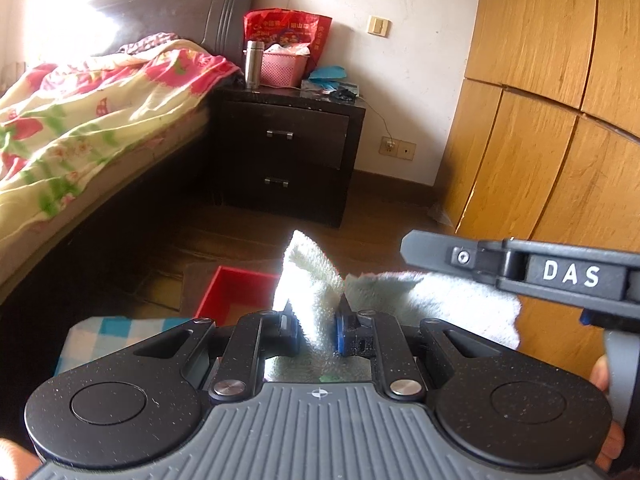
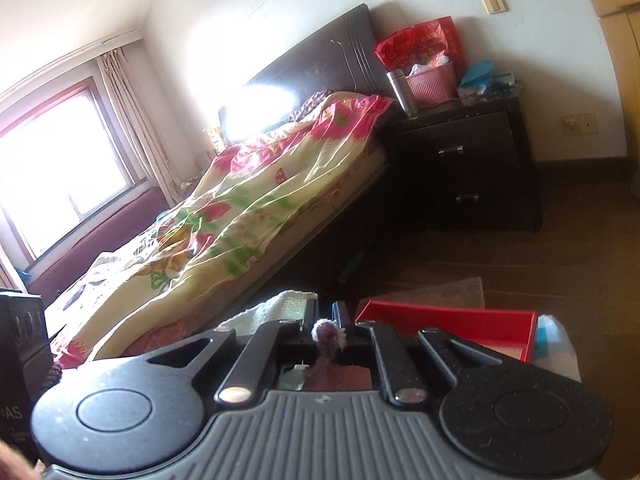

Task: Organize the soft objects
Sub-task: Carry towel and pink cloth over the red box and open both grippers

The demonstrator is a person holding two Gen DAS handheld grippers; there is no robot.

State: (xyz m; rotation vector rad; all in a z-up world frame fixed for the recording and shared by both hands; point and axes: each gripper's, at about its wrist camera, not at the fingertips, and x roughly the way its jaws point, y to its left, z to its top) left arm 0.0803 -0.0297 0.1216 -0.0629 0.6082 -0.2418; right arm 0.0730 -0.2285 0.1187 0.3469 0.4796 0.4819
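The left tool (image 1: 316, 330) is pinching a pale green towel (image 1: 320, 284) between its 2 blue pads (image 1: 341, 332). One corner of the towel stands up above the pads, and the rest spreads to the right, under the right tool (image 1: 520, 268), which crosses the left wrist view from the right edge.

In the right wrist view the right tool (image 2: 325, 320) is pressed together on a small purplish fuzzy piece (image 2: 326, 334); what it is I cannot tell. The towel lies just left of its fingers.

Below, on the floor (image 1: 248, 232), is an open red box (image 1: 236, 292). The bed (image 1: 80, 120) is at the left.
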